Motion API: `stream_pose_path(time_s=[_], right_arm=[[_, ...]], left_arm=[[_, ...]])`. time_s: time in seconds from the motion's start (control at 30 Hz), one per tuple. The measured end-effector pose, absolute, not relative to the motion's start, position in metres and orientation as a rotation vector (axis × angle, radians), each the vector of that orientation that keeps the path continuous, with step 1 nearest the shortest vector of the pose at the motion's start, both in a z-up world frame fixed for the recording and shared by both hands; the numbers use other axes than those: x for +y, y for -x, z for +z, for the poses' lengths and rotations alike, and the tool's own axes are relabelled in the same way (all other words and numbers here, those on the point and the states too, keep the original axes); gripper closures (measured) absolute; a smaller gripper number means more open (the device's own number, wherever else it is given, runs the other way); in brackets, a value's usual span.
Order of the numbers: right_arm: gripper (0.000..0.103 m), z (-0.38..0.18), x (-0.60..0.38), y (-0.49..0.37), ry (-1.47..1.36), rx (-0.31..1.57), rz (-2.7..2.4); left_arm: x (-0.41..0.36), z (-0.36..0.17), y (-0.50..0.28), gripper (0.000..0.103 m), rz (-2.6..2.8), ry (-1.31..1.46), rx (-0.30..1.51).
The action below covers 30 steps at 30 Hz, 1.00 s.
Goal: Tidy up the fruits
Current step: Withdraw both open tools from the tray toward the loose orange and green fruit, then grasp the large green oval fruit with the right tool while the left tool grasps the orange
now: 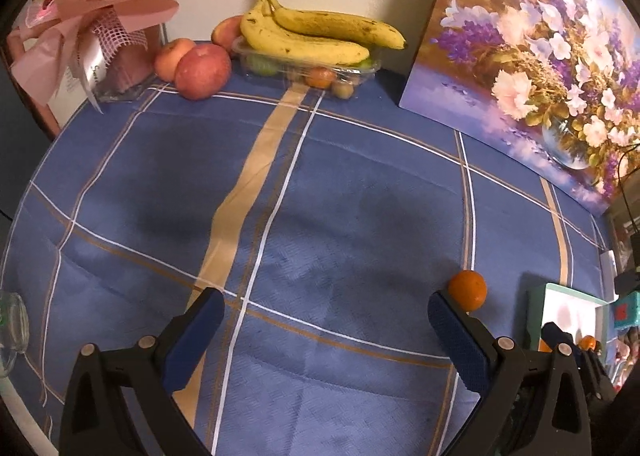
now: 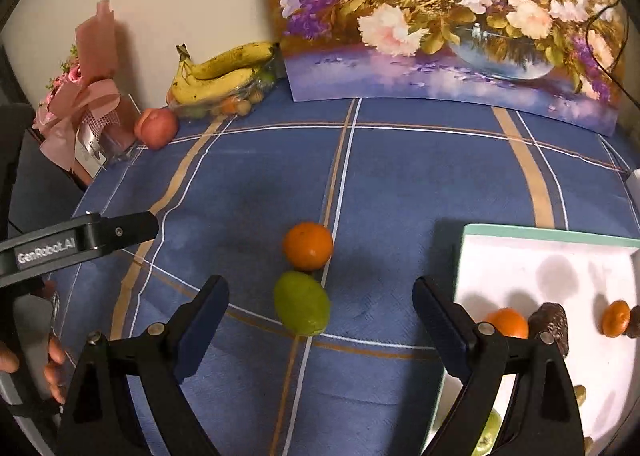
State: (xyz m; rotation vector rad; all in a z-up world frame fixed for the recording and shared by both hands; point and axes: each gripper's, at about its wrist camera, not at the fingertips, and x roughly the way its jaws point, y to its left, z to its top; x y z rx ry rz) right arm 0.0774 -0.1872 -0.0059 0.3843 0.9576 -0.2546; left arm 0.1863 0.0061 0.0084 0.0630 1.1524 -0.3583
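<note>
Left wrist view: the left gripper [image 1: 324, 332] stands wide open over the blue checked cloth [image 1: 360, 195], empty; an orange [image 1: 467, 290] sits just beyond its right finger. Bananas [image 1: 320, 35] lie upper centre.

Right wrist view: the right gripper [image 2: 320, 320] gapes empty, a green lime [image 2: 302, 308] between its fingers touching neither, the orange [image 2: 308, 246] just above; a white tray [image 2: 560, 276] lower right

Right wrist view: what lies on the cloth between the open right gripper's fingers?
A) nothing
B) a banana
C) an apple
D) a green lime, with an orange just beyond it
D: the lime lies on the blue cloth ahead of the right gripper, whose fingers stand wide apart and clear of it, and the orange sits right behind it, looking as if it touches.
</note>
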Motion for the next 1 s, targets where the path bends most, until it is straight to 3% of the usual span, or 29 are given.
stream_pose_path(time_s=[0.4,0.63,0.8,0.9,1.0], right_arm=[[0.010,-0.035,-0.181,-0.094,-0.412,1.024,-0.222],[0.010,-0.040,-0.176,-0.099,-0.405,1.034,-0.218],[0.029,-0.043,-0.175,-0.100,-0.393,1.049,-0.222],[0.029,-0.047,-0.173,-0.101,-0.387,1.063,-0.209],[0.030,-0.051,-0.168,-0.103,-0.356,1.083,-0.211]], left_arm=[[0.007,-0.002,-0.193,0.000,-0.331,-0.165,1.156],[0.003,-0.019,-0.196,0.001,-0.356,-0.082,1.232],[0.001,-0.027,-0.194,0.003,-0.339,-0.067,1.253],[0.003,-0.032,-0.195,0.012,-0.330,-0.043,1.274],[0.003,-0.037,-0.195,0.015,-0.325,-0.034,1.294]])
